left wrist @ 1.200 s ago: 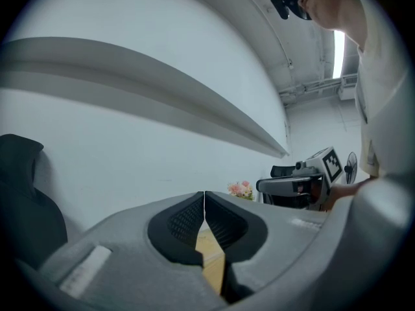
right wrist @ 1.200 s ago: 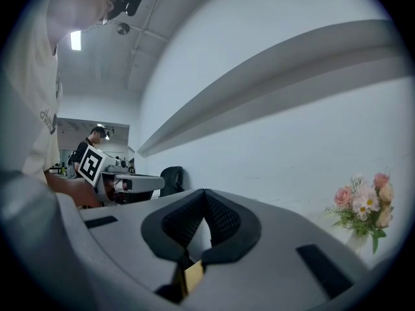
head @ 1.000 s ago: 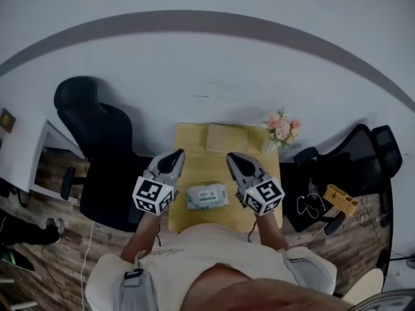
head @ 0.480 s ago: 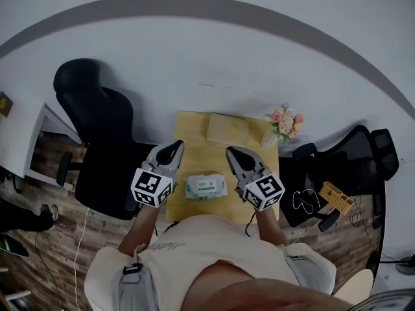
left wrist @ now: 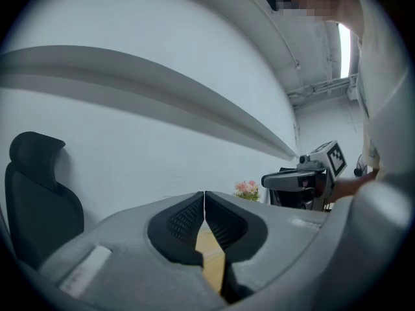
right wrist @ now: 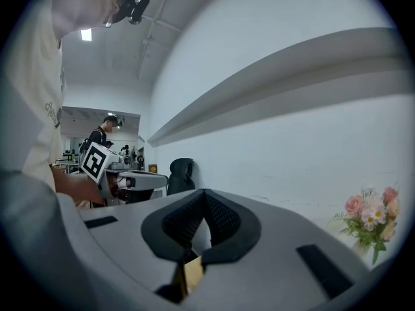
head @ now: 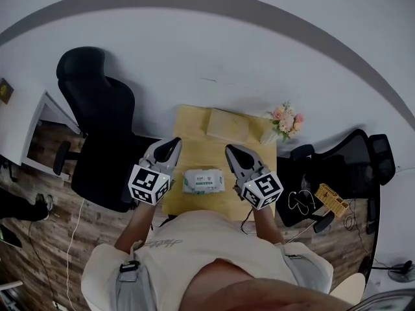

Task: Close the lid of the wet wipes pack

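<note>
One pale wall (head: 214, 57) fills the upper head view and is crossed by a grey band (head: 272, 18). Wood-plank floor (head: 39, 238) is seen below it. Two black office chairs are noted: left chair (head: 97, 128) just beside the table's left edge, right chair (head: 350, 167) near its right edge, with a yellow object (head: 331, 201) lying on it. A small light-wood table (head: 191, 135) is set against the wall between the chairs. A flat tan box (head: 227, 126) is placed at the table's far side.

The left gripper (head: 172, 142) is held over the table's left part, and the right gripper (head: 230, 151) over its right part. In each gripper view the jaws are pressed together at the tips with nothing between them.

The wet wipes pack (head: 203, 181) lies flat on the near part of the table, between the two grippers and touched by neither. Whether its lid is up or down is too small to be made out. A small bunch of pink flowers (head: 285, 118) stands at the table's far right corner.
</note>
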Demonstrator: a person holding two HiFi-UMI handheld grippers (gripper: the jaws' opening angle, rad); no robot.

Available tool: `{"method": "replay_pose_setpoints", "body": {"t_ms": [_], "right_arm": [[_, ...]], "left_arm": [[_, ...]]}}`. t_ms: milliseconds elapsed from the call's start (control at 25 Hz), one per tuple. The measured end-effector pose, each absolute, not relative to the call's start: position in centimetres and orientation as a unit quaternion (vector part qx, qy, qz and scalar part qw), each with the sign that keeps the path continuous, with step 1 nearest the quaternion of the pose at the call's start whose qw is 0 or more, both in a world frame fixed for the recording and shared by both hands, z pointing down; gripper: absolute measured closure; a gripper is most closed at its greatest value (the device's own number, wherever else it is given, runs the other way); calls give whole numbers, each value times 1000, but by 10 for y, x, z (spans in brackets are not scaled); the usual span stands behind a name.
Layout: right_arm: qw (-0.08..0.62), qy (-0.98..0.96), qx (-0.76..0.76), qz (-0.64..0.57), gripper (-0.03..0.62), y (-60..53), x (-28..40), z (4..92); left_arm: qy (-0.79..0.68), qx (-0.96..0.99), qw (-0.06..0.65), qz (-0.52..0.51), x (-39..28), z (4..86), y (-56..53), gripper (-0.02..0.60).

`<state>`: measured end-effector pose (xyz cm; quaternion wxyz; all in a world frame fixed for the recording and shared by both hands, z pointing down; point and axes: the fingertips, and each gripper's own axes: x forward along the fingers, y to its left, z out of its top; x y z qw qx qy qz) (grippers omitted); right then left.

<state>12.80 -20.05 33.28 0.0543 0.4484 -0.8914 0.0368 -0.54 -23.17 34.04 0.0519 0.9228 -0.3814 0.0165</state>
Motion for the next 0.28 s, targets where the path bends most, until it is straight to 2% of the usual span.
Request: {"method": "replay_pose_setpoints", "body": {"t_ms": [280], "right_arm": [[57,-889,454,26,592,-197,128,328]], "left_arm": [[-378,924,53,17,-7,342,-230,565]]}}
